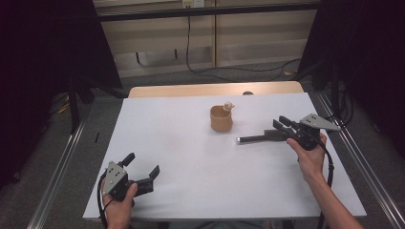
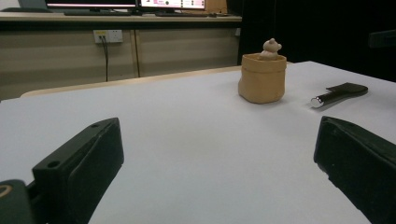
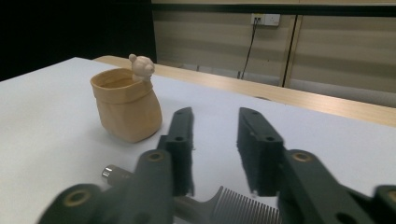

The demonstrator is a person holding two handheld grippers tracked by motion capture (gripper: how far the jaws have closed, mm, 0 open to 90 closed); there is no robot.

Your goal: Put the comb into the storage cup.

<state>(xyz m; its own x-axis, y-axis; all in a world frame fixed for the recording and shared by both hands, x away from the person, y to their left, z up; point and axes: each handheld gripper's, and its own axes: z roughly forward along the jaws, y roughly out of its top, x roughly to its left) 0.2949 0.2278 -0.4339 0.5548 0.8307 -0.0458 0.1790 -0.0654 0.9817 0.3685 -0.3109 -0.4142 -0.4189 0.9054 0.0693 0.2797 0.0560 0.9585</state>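
Right tool [image 1: 282, 125] sits at about 3 o'clock on the white counter [image 1: 191, 157], over the comb [image 1: 260, 138]. The comb lies flat, its metal-tipped handle pointing toward 9 o'clock. In the right gripper view the jaws stand narrowed with a gap between them, teeth of the comb [image 3: 243, 207] just below; no pad visibly presses on it, so I read it as not yet gripped.

Tan pouch-shaped cup [image 1: 221, 119] with a small bear figure [image 1: 229, 106] on its rim stands at 12 o'clock, near the handle tip but apart from it.

Left tool [image 1: 143, 172] rests at 7 o'clock, jaws spread wide, nothing between them.

To do it well, as I judge: lower the jaws to straddle the comb's spine, not the teeth. Close squarely. Lift level, since the long handle may tip the comb.
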